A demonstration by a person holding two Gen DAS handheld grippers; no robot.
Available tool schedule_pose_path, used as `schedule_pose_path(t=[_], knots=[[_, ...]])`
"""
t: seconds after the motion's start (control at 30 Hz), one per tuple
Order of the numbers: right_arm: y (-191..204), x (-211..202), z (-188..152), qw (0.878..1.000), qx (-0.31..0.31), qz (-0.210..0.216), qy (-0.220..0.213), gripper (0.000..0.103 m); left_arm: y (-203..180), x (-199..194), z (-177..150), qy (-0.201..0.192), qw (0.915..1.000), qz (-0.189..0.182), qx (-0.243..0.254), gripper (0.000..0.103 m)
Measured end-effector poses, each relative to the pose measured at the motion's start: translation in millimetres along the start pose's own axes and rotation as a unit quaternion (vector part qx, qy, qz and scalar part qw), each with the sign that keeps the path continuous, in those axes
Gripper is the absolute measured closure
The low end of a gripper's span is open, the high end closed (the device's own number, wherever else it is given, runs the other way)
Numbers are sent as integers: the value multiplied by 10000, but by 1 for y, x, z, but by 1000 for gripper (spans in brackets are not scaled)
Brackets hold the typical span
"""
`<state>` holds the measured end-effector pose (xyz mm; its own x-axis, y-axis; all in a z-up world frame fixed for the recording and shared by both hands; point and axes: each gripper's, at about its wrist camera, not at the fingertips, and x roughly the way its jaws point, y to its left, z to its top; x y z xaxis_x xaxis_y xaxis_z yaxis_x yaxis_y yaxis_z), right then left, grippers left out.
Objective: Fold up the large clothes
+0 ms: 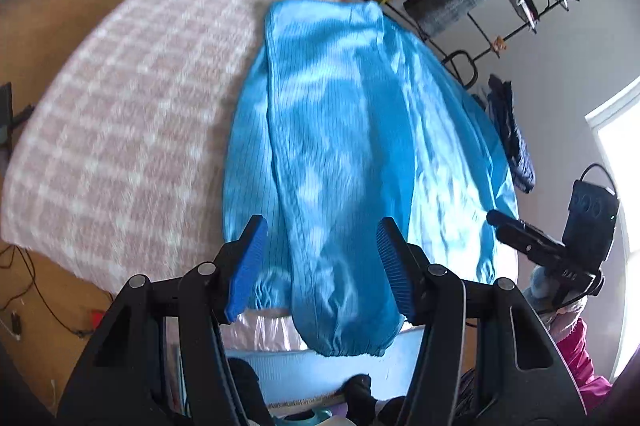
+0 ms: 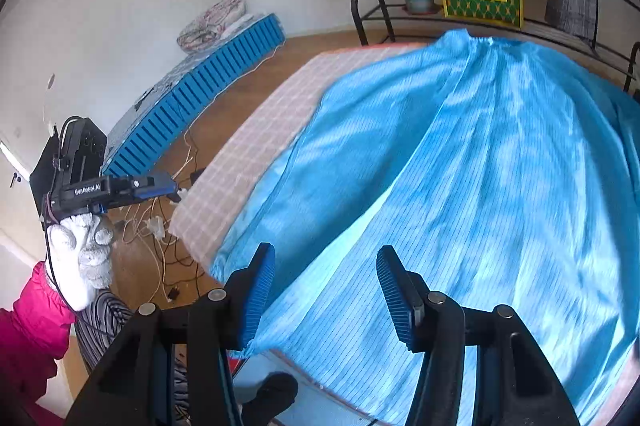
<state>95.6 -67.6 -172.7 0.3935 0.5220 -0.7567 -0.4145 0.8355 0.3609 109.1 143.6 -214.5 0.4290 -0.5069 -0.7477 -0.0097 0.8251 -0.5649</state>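
Plainly, the blue garment (image 1: 344,130) lies spread on the checked bed cover (image 1: 120,130), its long axis running away from both grippers toward the black metal rack (image 1: 472,38) at the far side. One cuffed sleeve (image 1: 344,326) hangs over the near edge of the bed, right below the left gripper (image 1: 320,266).

Both pairs of jaws stand apart with nothing pinched between them. In the left wrist view the sleeve shows in the gap between the blue pads (image 1: 248,270) but the pads do not press on it (it seems to lie lower, on the bed). The right gripper (image 2: 326,296) hangs likewise over the near hem of the garment (image 2: 460,186), pads clear of the cloth.

The relation that matters for the next fold: the cloth lies ahead of and beneath both grippers, lengthwise along their line of sight. The left one is nearer the hanging sleeve, the right one nearer the wide body panel and its near corner. Each would likely have to drop toward the near edge to take hold.
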Motion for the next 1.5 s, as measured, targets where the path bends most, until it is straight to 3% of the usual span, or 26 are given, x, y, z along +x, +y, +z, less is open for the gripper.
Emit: schedule_pose_path(t=[0.17,0.3,0.4,0.53,0.7,0.77,0.83,0.9,0.97,1.0,1.03,1.07,1.17,1.2,1.23,1.3,1.4,1.5], knots=[[21,38,-3,9998,79,129,-152,49,13,45,-28,223,9986,449,-157,45],[38,76,3,9994,-140,281,174,51,17,56,-30,305,9981,481,-238,45],[41,99,-6,9951,-501,-506,679,64,18,56,-33,277,9980,530,-183,45],[8,99,-31,9872,-273,-1016,1201,64,19,51,-37,207,9988,421,-165,45],[-17,73,-38,9931,304,-713,881,63,16,57,-36,276,9986,406,-184,46],[-19,59,-36,9937,341,-903,566,52,13,57,-34,261,9989,347,-175,61],[-22,49,-37,9931,391,-1043,364,29,9,55,-34,232,9990,377,-98,77],[-28,52,-38,9936,492,-900,477,30,4,54,-32,181,9990,413,14,89],[-29,61,-41,9938,535,-733,649,35,1,53,-32,118,9989,456,78,96],[-29,65,-43,9935,520,-672,764,47,1,53,-32,103,9989,450,85,98],[-29,71,-45,9929,527,-595,885,66,0,53,-31,92,9989,454,86,100],[-29,78,-46,9923,584,-511,966,74,0,51,-31,55,9989,465,80,100],[-26,82,-46,9930,609,-450,907,80,4,45,-33,-76,9981,615,51,100],[-25,83,-45,9931,596,-420,924,86,6,44,-34,-125,9977,663,-1,95],[-25,82,-45,9931,600,-408,923,87,9,45,-35,-115,9981,599,-57,77],[-23,83,-44,9933,586,-417,902,90,15,48,-35,-11,9990,372,-254,52],[-22,84,-44,9932,588,-418,910,95,22,55,-35,133,9988,53,-469,52],[-23,86,-45,9927,667,-357,937,95,24,60,-35,210,9974,-187,-657,77]])
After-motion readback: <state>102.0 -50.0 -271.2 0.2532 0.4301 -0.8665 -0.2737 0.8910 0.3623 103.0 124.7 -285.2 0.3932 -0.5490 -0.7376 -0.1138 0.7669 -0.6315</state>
